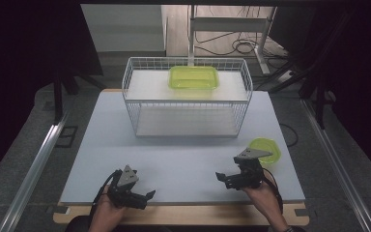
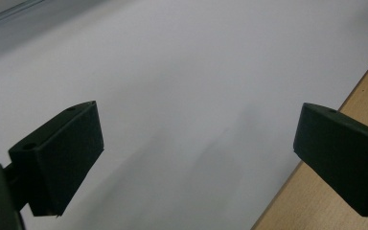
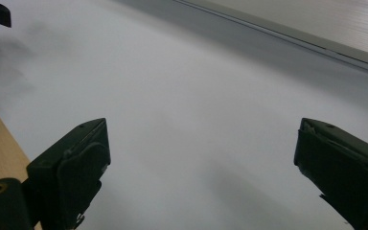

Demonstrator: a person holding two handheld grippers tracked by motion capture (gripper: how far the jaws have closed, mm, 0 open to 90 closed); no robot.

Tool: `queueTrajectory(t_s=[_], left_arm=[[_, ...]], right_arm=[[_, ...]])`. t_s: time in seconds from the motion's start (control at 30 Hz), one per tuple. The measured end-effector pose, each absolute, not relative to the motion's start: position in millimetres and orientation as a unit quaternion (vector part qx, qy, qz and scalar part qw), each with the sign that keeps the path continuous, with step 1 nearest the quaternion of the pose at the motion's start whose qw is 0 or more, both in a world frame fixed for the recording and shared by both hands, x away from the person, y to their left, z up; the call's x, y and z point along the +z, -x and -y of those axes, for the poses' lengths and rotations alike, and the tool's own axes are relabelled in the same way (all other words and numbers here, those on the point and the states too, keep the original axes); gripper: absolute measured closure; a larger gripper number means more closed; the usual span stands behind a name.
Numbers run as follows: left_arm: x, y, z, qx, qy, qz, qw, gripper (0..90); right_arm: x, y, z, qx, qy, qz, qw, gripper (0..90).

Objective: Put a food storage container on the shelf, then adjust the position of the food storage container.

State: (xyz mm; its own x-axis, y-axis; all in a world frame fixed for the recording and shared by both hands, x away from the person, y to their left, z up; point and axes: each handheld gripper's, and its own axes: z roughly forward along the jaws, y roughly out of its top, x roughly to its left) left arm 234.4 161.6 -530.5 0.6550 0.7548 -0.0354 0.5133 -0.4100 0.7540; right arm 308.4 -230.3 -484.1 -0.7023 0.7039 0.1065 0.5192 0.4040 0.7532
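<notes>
Tongs, left (image 1: 147, 195) and right (image 1: 221, 177): both spread, empty, near counter (image 1: 183, 154) front edge; green bowl (image 1: 265, 147) beside right tongs: likely light, stiff, slippery plastic; grip rim.

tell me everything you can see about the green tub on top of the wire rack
The green tub is a shallow rectangular container with rounded corners, see-through yellow-green, plastic by the look of it. It has no lid on and looks empty. It sits flat on the top shelf of the white wire rack, right of the middle. Nothing else touches it.

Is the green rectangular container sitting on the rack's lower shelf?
No, the green container rests on the top shelf of the wire rack.
</notes>
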Motion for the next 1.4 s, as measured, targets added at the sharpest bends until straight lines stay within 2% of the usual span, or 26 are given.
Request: queueTrajectory(t_s=[0.2, 0.3, 0.33, 0.43, 0.47, 0.5, 0.57, 0.6, 0.63, 0.7, 0.73, 0.9, 0.97, 1.4], left_arm=[[-532, -236, -163, 0.154, -0.824, -0.387, 0.385, 2.8], [-532, -236, -163, 0.153, -0.824, -0.387, 0.386, 2.8], [-532, -236, -163, 0.153, -0.824, -0.387, 0.386, 2.8], [-532, -236, -163, 0.149, -0.825, -0.383, 0.388, 2.8], [-532, -236, -162, 0.147, -0.825, -0.381, 0.389, 2.9], [-532, -236, -162, 0.147, -0.826, -0.379, 0.39, 2.9], [-532, -236, -161, 0.148, -0.828, -0.375, 0.39, 3.0], [-532, -235, -161, 0.149, -0.829, -0.373, 0.39, 3.0], [-532, -235, -160, 0.149, -0.829, -0.372, 0.391, 3.0], [-532, -235, -160, 0.148, -0.829, -0.372, 0.39, 3.1], [-532, -235, -160, 0.148, -0.829, -0.372, 0.39, 3.1], [-533, -236, -160, 0.147, -0.831, -0.37, 0.388, 3.1], [-533, -236, -160, 0.148, -0.831, -0.371, 0.388, 3.1], [-534, -236, -160, 0.148, -0.834, -0.371, 0.381, 3.1]], right_arm=[[-480, -311, 235, 0.402, -0.385, -0.824, 0.109, 4.6], [-473, -313, 240, 0.391, -0.394, -0.823, 0.124, 15.7], [-473, -313, 240, 0.391, -0.394, -0.823, 0.124, 15.7], [-466, -317, 249, 0.396, -0.405, -0.814, 0.13, 26.2], [-462, -320, 258, 0.401, -0.415, -0.805, 0.139, 34.3], [-462, -320, 258, 0.401, -0.415, -0.805, 0.139, 34.3], [-458, -324, 268, 0.404, -0.422, -0.799, 0.144, 42.4], [-457, -325, 273, 0.402, -0.426, -0.797, 0.149, 47.2], [-454, -329, 284, 0.403, -0.432, -0.792, 0.154, 56.2], [-453, -333, 294, 0.398, -0.44, -0.789, 0.163, 64.2], [-453, -333, 294, 0.398, -0.44, -0.789, 0.163, 64.2], [-451, -348, 326, 0.39, -0.471, -0.77, 0.183, 85.8], [-451, -352, 337, 0.388, -0.482, -0.762, 0.19, 89.2], [-460, -371, 386, 0.363, -0.545, -0.722, 0.224, 89.4]])
